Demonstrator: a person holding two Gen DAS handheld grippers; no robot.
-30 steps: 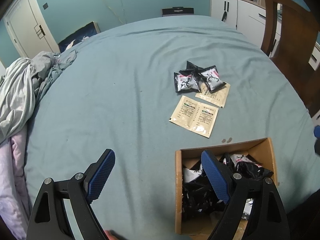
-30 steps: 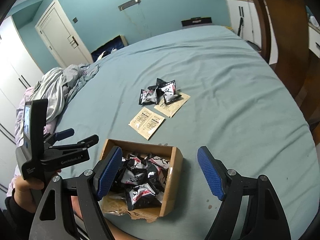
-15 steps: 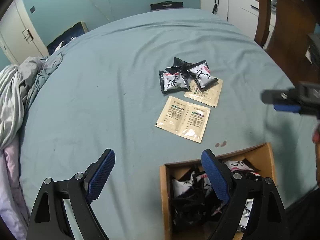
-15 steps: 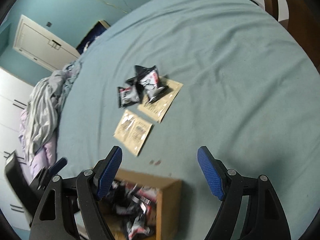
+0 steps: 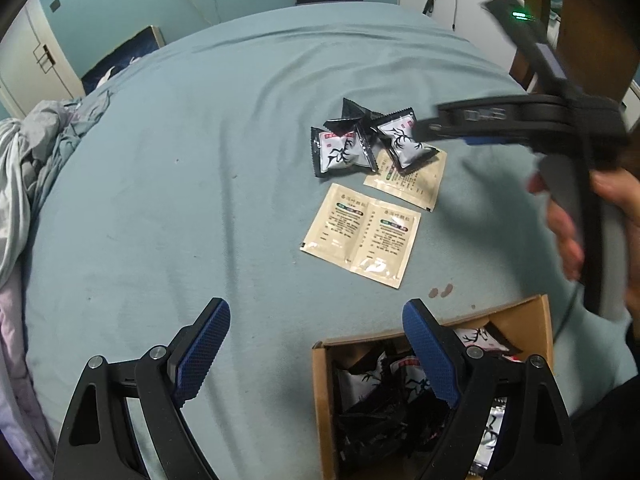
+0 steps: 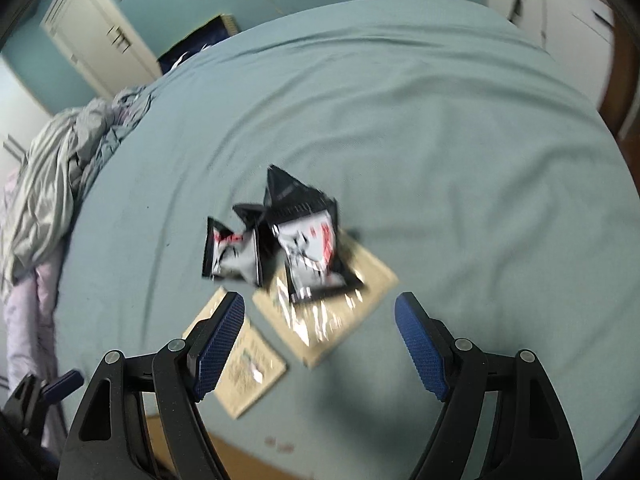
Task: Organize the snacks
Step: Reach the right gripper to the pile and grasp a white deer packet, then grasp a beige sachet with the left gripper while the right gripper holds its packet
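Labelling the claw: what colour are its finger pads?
Blue, textured pads on black arms; clearest in left wrist view.

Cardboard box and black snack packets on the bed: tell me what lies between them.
In the left wrist view, two tan sachets lie on the sheet between the cardboard box and the black snack packets.

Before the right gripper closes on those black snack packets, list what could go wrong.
1. The black-and-white packets overlap each other and rest on a beige sachet, so the open right gripper may pinch two at once or drag the sachet along.
2. The cardboard box already looks full, so another packet might slide off.
3. The right-wrist view is blurred, so aim could be off.
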